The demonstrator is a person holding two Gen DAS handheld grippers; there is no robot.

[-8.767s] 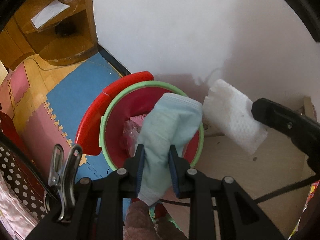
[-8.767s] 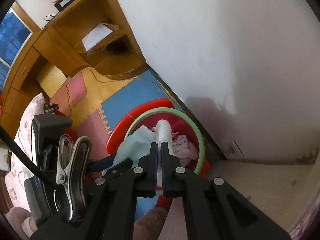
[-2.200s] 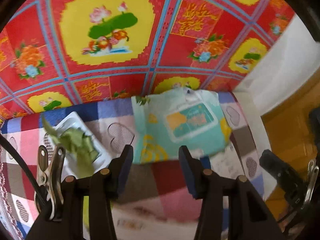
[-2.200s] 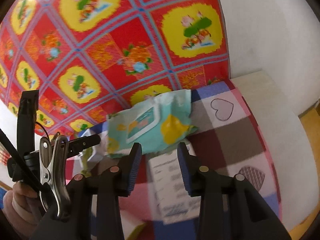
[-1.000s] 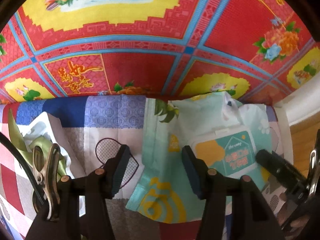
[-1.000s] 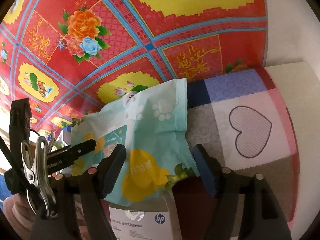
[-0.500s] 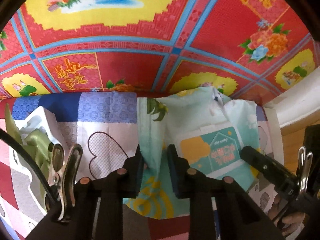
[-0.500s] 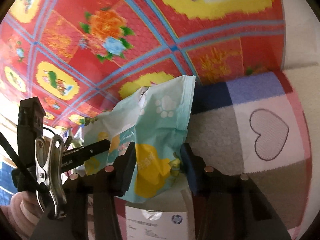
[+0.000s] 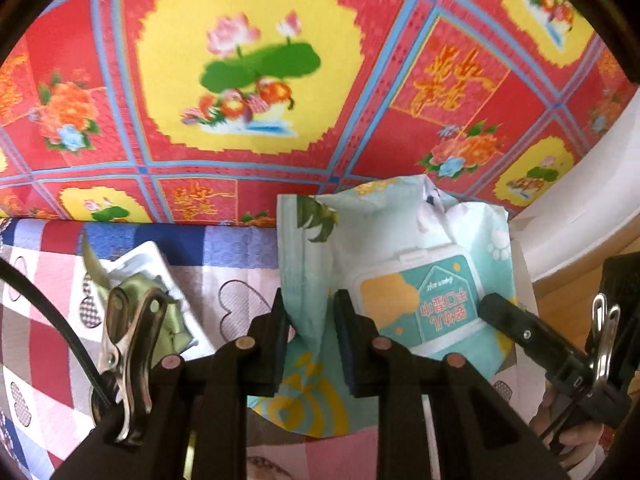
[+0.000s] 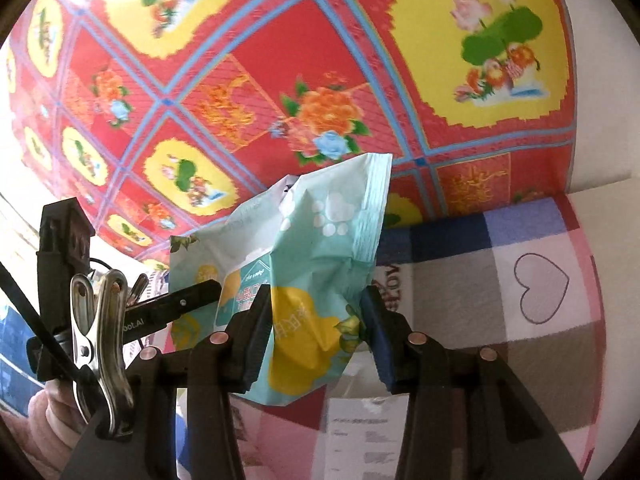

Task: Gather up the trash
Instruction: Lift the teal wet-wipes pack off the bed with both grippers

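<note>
1. The left gripper [image 9: 310,316] has its fingers squeezed nearly together, pinching a fold at one end of the wet-wipes pack [image 9: 400,264].
2. The right gripper [image 10: 316,316] is about half open but clamped on the pack's other end.
3. So the pack hangs between the two, over the checked heart blanket [image 10: 540,264], with the red floral cloth [image 9: 248,80] behind.
4. A white packet with green scraps [image 9: 160,280] lies on the blanket, off to the left.
</note>
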